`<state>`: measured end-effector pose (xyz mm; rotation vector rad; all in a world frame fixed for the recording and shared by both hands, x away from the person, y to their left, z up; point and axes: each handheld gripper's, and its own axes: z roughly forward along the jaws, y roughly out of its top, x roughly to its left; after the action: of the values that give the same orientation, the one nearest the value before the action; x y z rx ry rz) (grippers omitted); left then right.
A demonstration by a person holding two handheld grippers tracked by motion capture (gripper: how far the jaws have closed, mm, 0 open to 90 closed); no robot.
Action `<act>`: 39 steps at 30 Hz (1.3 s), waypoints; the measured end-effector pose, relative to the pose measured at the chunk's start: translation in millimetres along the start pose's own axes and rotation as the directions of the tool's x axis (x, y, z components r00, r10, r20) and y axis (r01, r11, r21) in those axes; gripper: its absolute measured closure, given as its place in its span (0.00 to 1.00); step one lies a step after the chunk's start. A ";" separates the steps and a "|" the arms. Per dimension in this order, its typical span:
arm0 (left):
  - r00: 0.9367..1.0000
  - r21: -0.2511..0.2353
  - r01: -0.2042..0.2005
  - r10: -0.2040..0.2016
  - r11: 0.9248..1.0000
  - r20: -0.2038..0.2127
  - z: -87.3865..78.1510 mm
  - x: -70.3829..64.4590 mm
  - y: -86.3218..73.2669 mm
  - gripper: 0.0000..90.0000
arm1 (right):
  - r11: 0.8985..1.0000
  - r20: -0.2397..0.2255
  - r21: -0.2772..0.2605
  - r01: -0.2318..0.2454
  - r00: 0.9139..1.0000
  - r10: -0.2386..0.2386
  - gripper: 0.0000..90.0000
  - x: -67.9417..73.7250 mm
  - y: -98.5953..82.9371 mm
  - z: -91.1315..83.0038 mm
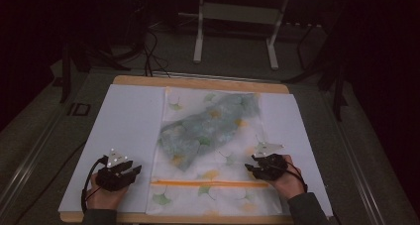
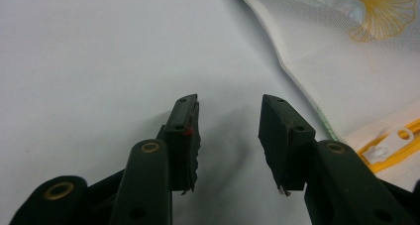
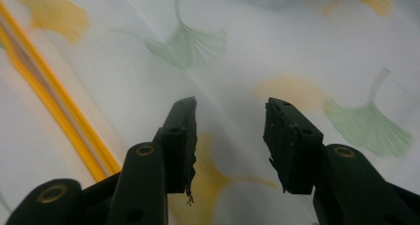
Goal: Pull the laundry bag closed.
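Bag (image 1: pixel 213 140): flat on the white sheet (image 1: pixel 124 131) over the counter (image 1: pixel 198 81), ginkgo print, yellow zipper (image 1: pixel 208 184) near the person's edge.
Cloth (image 1: pixel 208 128): grey-green, lying across the bag's middle.
Left hand-held gripper (image 2: pixel 229 136): jaws apart, empty, over the sheet just beside the bag.
Right hand-held gripper (image 3: pixel 230 136): jaws apart, empty, over the bag.

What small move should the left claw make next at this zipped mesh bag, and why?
Probably ease the left claw right, toward the white zipper pull. It is open over the bare white sheet, beside the mesh bag, while the right claw hangs open over the bag's fabric.
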<state>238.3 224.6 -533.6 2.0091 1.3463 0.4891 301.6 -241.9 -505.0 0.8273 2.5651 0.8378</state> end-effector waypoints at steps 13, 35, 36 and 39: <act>1.000 0.021 -0.002 0.002 1.000 -0.006 -0.3 1.7 -0.7 0.60 | 0.999 -0.066 -0.008 0.054 0.996 -0.054 0.62 23.7 22.6 18.7; 1.000 0.006 -0.013 0.014 1.000 -0.017 -4.3 4.7 -1.0 0.62 | 0.993 -0.154 -0.030 0.112 0.981 -0.116 0.59 53.5 58.3 35.5; 1.000 0.008 -0.014 0.014 1.000 -0.017 -4.3 4.7 -0.9 0.61 | 0.993 -0.156 -0.029 0.118 0.980 -0.121 0.59 55.5 60.6 36.8; 1.000 0.003 -0.011 0.011 1.000 -0.013 -4.5 4.3 -0.8 0.61 | 0.991 -0.166 -0.036 0.126 0.977 -0.130 0.58 58.7 63.6 38.3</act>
<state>236.7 230.1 -531.2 2.0194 1.3451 0.5064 300.2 -147.3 -502.2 0.5993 2.7133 0.9349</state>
